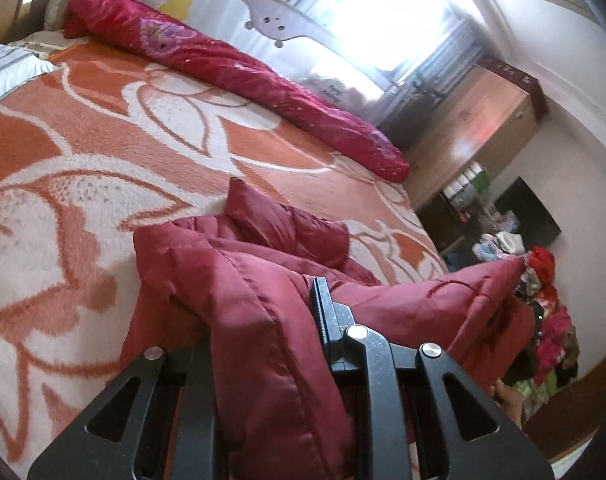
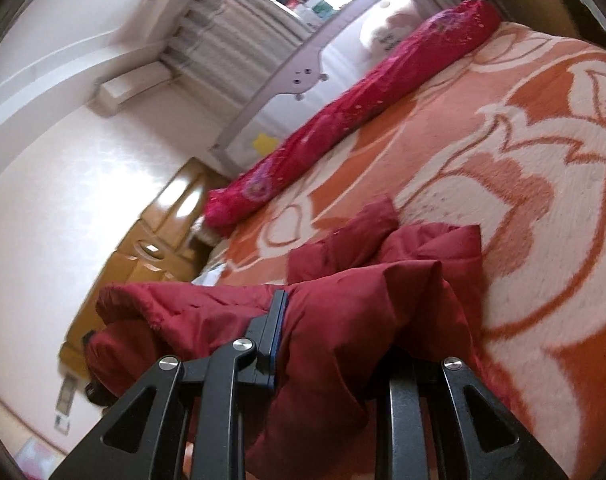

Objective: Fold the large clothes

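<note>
Both grippers are clamped on the dark red padded jacket (image 1: 243, 280), one at each side of it

Left gripper (image 1: 263, 344): jaws closed on a thick fold of quilted fabric; only one finger (image 1: 323, 304) shows, the other is buried under cloth

Right gripper (image 2: 315, 336): same, closed on a bunched padded edge, one finger (image 2: 277, 320) showing

Jacket position: near part raised in the two grips, far part with a sleeve trailing on the orange-and-white floral blanket (image 1: 103, 140)

Judgement: two spaced grips let the garment be carried and spread flat before folding; the open middle of the bed suits that, since the pink rolled quilt (image 1: 243, 64) lies along the far edge, well apart
</note>
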Tool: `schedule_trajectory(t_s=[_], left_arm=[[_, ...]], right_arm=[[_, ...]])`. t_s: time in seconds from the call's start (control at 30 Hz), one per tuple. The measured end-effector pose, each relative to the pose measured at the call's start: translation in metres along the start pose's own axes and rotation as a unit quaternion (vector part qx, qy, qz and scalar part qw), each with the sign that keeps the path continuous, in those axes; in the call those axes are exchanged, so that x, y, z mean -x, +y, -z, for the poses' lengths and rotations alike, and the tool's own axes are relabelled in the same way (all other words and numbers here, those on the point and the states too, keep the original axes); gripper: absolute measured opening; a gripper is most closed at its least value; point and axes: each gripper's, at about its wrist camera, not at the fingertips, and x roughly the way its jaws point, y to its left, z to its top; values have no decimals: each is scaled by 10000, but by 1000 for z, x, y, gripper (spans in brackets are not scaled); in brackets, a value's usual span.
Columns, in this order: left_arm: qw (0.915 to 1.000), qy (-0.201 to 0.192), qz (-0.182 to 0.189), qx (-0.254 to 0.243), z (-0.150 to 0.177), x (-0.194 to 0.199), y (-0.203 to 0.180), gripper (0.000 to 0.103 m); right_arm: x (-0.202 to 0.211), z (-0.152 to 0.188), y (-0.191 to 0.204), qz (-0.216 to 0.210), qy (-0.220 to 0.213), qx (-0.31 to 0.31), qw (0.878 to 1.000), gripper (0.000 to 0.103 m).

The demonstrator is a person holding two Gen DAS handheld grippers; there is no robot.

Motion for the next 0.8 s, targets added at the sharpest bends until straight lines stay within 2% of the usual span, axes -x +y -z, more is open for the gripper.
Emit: schedule_trajectory(t_s=[0.13,0.3,0.53,0.67,0.8], left_arm=[[9997,71,-221,114,-16,-34,15,18],[9983,260,-293,424,-32,-75,43,20],[9961,379,-481,636,-38,-126,68,22],[9948,432,-404,832,-42,-137,79,22],[9954,368,-367,807,-45,-121,72,26]], right_arm=[[-28,-15,-22,322,-39,-357,9988,22],[-63,-28,-56,475,9,-969,9942,22],[-108,-32,-85,806,-84,-1186,9896,22],[-125,-30,-94,928,-126,-1142,9890,22],[-135,-32,-99,1057,-36,-1156,9877,20]])
